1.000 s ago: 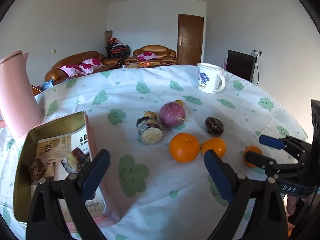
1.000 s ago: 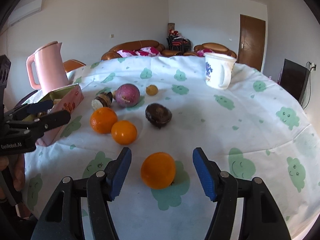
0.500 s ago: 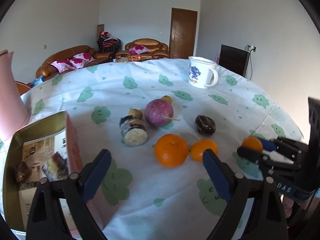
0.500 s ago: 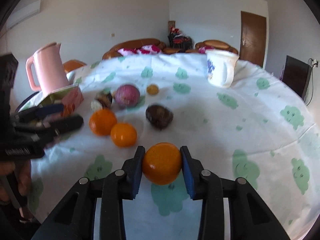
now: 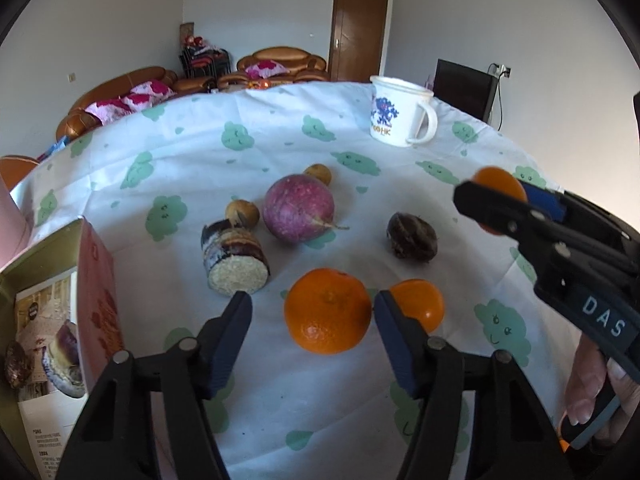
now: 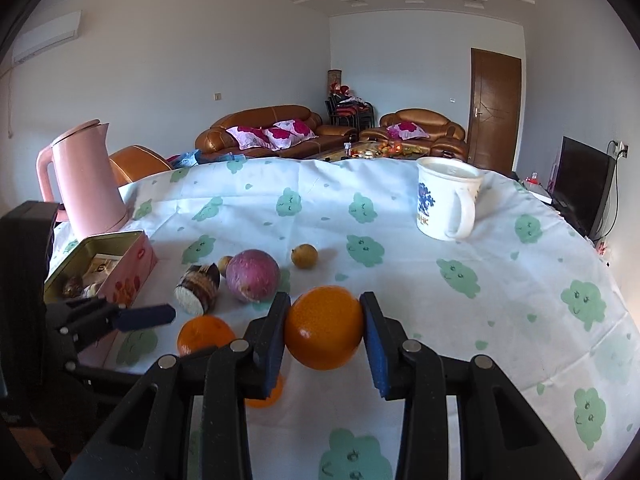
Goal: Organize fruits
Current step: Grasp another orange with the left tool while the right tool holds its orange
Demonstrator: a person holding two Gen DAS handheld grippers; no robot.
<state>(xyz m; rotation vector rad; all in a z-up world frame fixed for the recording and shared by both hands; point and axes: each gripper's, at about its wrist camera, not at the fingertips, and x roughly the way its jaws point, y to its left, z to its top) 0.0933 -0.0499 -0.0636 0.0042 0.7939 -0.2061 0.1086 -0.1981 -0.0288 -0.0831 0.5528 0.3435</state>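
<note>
My left gripper straddles a large orange on the tablecloth. Its jaws are closing: the right pad is at the peel, and a gap shows at the left pad. A smaller orange lies just to the right of it. My right gripper is shut on another orange and holds it off the table. In the left wrist view this held orange shows at the right. A purple round fruit, a dark passion fruit, a cut stalk piece and two small yellow fruits lie behind.
An open tin box with pink walls stands at the left, with a few items inside. A pink kettle stands behind the box. A white mug is at the far right of the table. A hand grips the right gripper's handle.
My right gripper has shut on the near orange and raised it off the cloth. My left gripper has moved forward to the large orange and its jaws have narrowed around it.
</note>
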